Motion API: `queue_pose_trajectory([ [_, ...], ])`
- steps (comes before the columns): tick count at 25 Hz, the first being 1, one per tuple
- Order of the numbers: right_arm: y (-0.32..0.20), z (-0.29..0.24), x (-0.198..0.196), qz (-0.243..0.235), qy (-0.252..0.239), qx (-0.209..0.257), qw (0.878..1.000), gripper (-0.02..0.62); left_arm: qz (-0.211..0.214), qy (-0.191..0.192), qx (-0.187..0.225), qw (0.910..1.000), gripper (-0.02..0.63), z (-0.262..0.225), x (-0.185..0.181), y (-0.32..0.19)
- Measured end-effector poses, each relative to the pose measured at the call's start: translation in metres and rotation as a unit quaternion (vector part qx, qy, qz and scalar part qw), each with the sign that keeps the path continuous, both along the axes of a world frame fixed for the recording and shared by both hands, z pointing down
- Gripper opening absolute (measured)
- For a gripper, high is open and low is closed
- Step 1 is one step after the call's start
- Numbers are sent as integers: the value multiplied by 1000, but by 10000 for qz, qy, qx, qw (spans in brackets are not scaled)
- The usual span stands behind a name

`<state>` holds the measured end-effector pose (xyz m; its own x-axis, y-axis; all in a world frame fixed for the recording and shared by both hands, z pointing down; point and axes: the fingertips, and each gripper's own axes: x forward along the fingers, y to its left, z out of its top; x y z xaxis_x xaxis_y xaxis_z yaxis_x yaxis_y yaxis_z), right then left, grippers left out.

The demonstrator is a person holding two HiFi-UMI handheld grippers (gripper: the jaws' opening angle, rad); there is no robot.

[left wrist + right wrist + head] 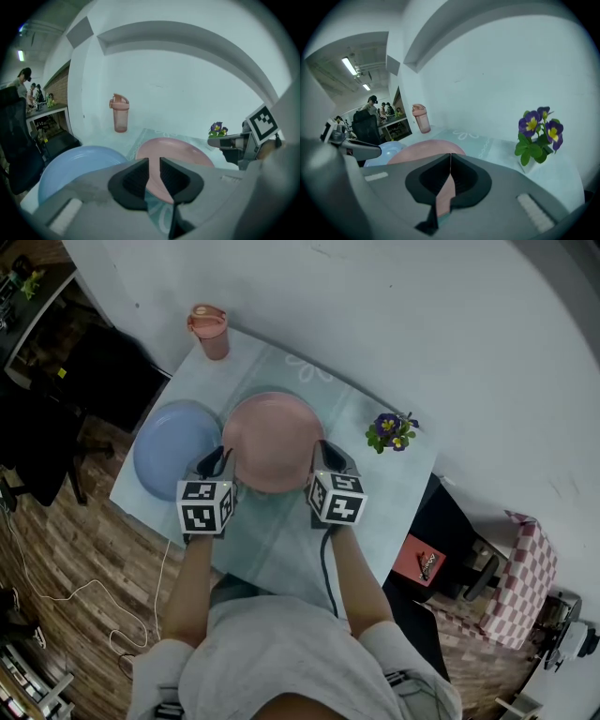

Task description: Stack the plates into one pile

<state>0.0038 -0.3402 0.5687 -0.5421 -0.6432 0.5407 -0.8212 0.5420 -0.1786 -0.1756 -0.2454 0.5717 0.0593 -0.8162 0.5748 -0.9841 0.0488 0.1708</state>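
Note:
A pink plate [272, 442] sits mid-table between my two grippers and looks raised off the pale teal cloth [281, 540]. My left gripper [223, 457] is at its left rim. In the left gripper view the jaws [154, 176] stand a narrow gap apart with the pink plate [178, 150] running into it. My right gripper [319, 454] is at the right rim. In the right gripper view its jaws [450, 171] are almost together, with a thin strip of the pink plate [422, 150] in the slit. A blue plate [173, 446] lies flat just left of the pink one.
A pink lidded cup [210, 331] stands at the table's far corner by the wall. A small pot of purple flowers [392, 431] stands at the right edge. A black chair [37, 446] is on the floor at the left, and a red object [422, 562] is beside the table at the right.

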Motion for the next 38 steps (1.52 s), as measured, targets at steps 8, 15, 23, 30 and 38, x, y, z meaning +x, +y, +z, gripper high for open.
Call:
queue_pose_trajectory([
  [8,21,-84,-24,-463,-686,1029,9912,2,12,-466,1133,9925,5,-76,-6,15],
  [15,44,-127,-28,-632,-1071,1514,9806,2,-85,-708,1832,9805,5,-124,-12,46],
  [23,62,-150,-39,-940,-1346,1836,9692,1,-366,-1149,2439,9623,5,-159,-21,75],
  [30,79,-163,-58,-1109,-1540,1973,9618,0,-697,-1354,2669,9516,5,-174,-39,104],
  [38,99,-179,-86,-930,-1544,2218,9583,0,-453,-1372,3131,9387,5,-196,-76,108],
])
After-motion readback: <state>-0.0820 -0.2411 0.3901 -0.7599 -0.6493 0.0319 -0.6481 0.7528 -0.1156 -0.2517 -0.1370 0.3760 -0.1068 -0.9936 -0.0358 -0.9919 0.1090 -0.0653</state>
